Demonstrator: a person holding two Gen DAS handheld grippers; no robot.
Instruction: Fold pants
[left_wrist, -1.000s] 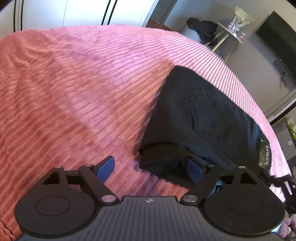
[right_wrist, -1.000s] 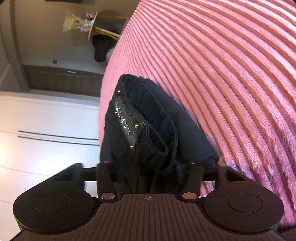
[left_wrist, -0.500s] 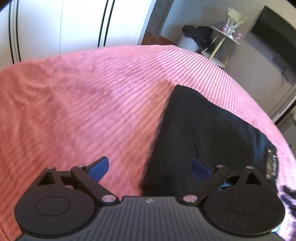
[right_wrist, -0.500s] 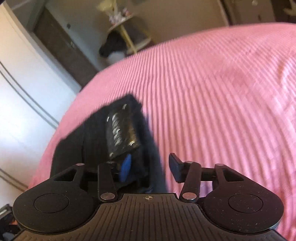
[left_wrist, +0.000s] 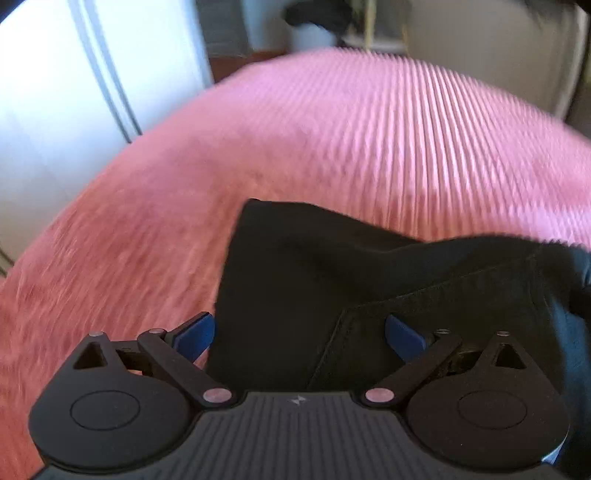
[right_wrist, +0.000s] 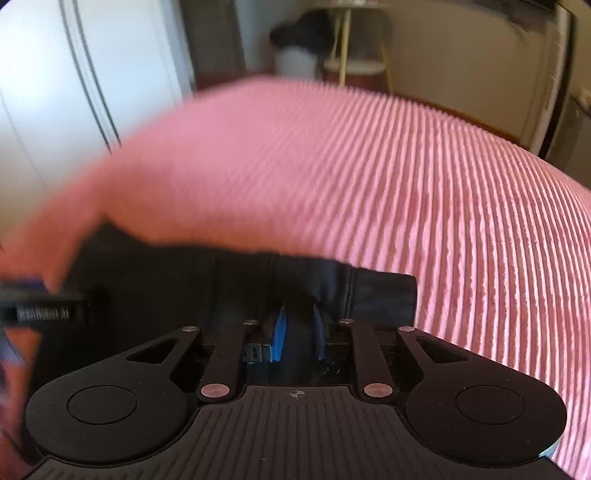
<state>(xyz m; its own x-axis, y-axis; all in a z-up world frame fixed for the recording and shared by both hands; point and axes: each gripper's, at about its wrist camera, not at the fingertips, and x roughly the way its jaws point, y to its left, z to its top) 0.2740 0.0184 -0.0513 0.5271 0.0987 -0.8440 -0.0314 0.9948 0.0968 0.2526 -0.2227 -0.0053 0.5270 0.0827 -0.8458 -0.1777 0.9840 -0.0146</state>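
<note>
Black pants (left_wrist: 332, 280) lie folded on the pink ribbed bedspread (left_wrist: 369, 140). My left gripper (left_wrist: 300, 336) hangs low over their left part, its jaws still opening wide. One blue pad (left_wrist: 195, 334) is over the bedspread and the other over the cloth; neither presses on it. In the right wrist view, the pants (right_wrist: 369, 295) show their folded edge just ahead of my right gripper (right_wrist: 299, 326). Its jaws are closing, with a ridge of black cloth pinched between the narrow blue pads (right_wrist: 279, 328). A blurred piece of the left gripper (right_wrist: 40, 310) crosses the left edge of that view.
White wardrobe doors (left_wrist: 74, 92) stand past the bed's left edge. Beyond the far edge are a side table with yellow legs (right_wrist: 345, 55) and a white bin with dark cloth on it (right_wrist: 295, 44). Bare bedspread stretches to the right (right_wrist: 480, 221).
The left gripper let go of the folded edge, widened and slid across over the pants. The right gripper opened, rolled round to face the far wall, then closed on the pants' edge.
</note>
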